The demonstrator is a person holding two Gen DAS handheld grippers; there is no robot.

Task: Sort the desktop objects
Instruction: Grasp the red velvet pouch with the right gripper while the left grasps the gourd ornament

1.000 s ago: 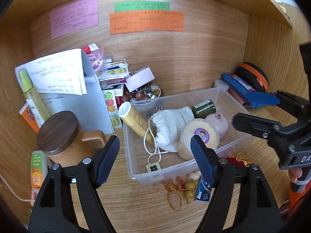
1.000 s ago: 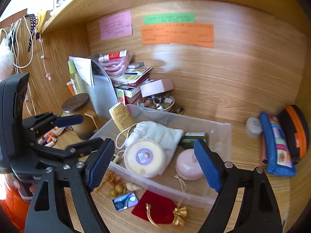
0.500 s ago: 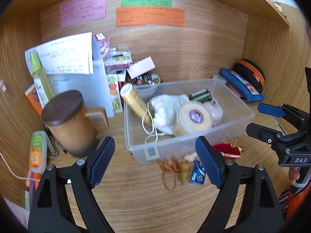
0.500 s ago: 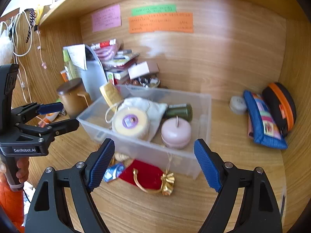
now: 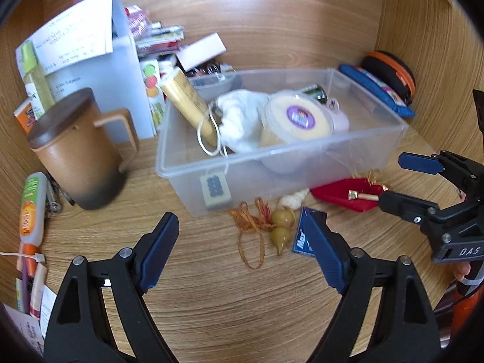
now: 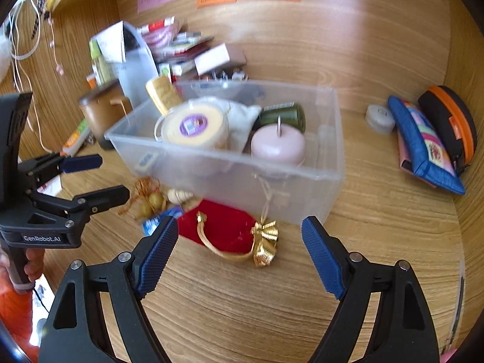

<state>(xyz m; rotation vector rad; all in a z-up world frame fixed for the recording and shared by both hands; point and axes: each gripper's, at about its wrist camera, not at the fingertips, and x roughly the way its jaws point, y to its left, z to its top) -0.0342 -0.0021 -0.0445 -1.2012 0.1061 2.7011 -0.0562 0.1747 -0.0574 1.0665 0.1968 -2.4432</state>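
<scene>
A: Clear plastic bin as the landmark. Left of it: brown lidded mug standing upright, just beside its left wall. A tube with an orange label lies further left, at the desk edge.

B: Loose items?

A: All against the bin's front wall, on the desk. From the left: orange cord with two olive gourd beads, a small blue card, then the red pouch with gold cord and bow.

B: Which tool is nearer what?

A: Left gripper has its jaws spread wide, nothing between them; the gourd beads lie straight ahead, cord running roughly along the line it points on. Right gripper also apart and empty; the pouch lies just ahead between its pads, long side across the opening. My reading: left takes beads, right takes pouch.

B: Right of the bin?

A: A blue zip pouch and a black case with orange trim, well apart from the bin, by the side wall. Small grey round tin between.

B: Surface, room?

A: Wood-grain desk inside a wooden alcove; coloured paper notes on the back panel. Bare desk in front of the bin; bin already crowded.
</scene>
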